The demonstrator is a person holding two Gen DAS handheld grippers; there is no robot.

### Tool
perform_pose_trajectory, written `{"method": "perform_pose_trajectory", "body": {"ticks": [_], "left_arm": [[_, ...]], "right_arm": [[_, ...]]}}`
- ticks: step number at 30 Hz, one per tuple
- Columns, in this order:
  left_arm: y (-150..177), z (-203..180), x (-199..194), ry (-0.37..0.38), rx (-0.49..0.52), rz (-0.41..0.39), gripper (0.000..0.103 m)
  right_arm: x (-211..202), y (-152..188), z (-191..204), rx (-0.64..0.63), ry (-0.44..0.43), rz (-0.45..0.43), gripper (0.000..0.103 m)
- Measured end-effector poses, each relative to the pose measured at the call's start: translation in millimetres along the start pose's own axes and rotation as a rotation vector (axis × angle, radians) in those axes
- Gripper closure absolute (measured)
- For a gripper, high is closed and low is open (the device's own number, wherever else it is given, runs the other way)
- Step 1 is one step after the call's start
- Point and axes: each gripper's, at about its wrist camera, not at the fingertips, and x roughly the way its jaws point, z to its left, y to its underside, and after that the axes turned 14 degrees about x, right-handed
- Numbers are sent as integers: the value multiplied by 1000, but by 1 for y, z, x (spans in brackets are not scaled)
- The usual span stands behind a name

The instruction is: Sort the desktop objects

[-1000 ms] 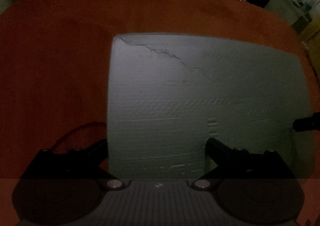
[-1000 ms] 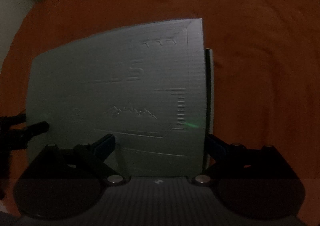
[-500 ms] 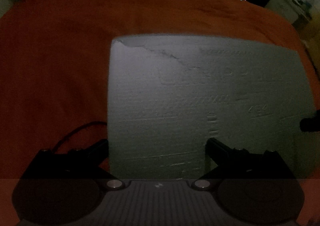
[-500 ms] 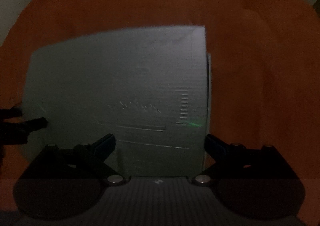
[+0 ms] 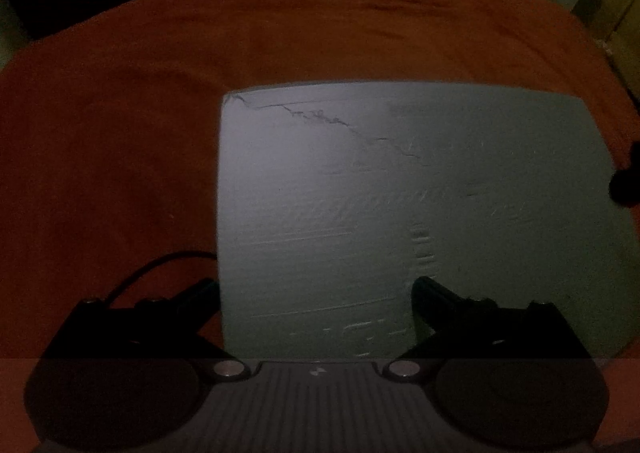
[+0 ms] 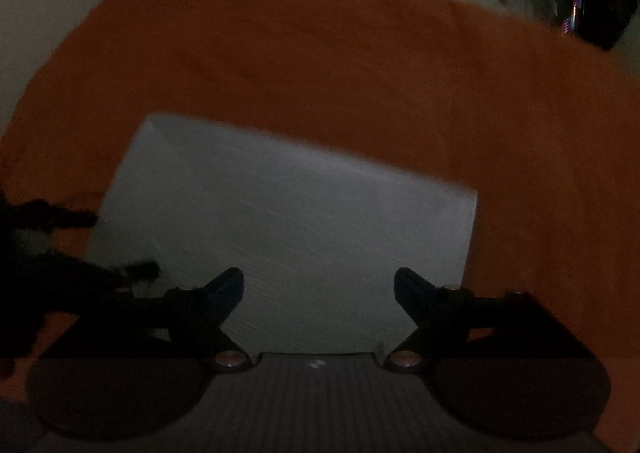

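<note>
In the left wrist view, a flat pale grey rectangular board with a cracked far-left corner and faint embossed lines lies on an orange-red cloth-covered tabletop. The left gripper hangs low over the board's near left part with its fingers spread wide: the left finger sits just outside the board's left edge, the right finger over the board's face, and nothing is pinched between them. A thin black cable loops on the cloth beside the left finger, and a dark tip shows at the board's right edge, probably part of the other tool. In the right wrist view, which is blurred, the same grey board lies flat below and ahead of the right gripper, whose fingers are also spread apart and hold nothing; dark shapes at the far left are likely the left gripper. Judged from this, the step in hand is handling the board, which is not gripped by either tool. The next move seems to call for getting one finger under an edge, since the board lies flush on the cloth. No container is visible in either view.
</note>
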Motion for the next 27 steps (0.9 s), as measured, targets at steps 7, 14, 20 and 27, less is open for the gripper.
{"method": "perform_pose_trajectory", "body": {"ticks": [7,14,20,27], "left_arm": [[0,7,7,-5,-1,-1,0],[9,-6,-2,-22,-1,-5,0],[9,-4,-7,-11,-13,14,0],[10,-12,-22,-96,55,66,0]], "right_arm": [[41,7,-24,104,17,129,18],[58,17,-16,70,58,125,6],[58,36,9,29,147,73,0],[58,22,15,148,103,59,1]]}}
